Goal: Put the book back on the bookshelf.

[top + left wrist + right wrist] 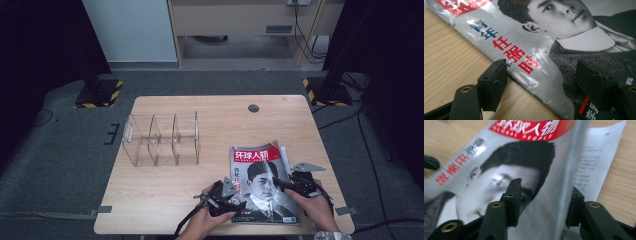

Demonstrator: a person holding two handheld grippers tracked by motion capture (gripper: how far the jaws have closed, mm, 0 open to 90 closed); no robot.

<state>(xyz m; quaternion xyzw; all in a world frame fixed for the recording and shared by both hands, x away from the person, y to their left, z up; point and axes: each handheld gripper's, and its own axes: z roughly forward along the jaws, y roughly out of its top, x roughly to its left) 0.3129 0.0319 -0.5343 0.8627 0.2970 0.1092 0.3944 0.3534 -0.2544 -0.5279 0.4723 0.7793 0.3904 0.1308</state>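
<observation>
A magazine (264,182) lies on the near right part of the table (165,192), right of a clear plastic organizer (161,139). The left tongs (540,75) stand apart, straddling its left edge. The right tongs (544,200) stand apart around its lifted right edge, above a loose printed page (596,157).

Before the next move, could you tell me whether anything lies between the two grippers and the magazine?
Nothing visible does. The left gripper straddles the magazine at its left edge, jaws open, and the right gripper straddles its right edge, jaws open. The clear organizer stands apart, farther back on the table.
</observation>
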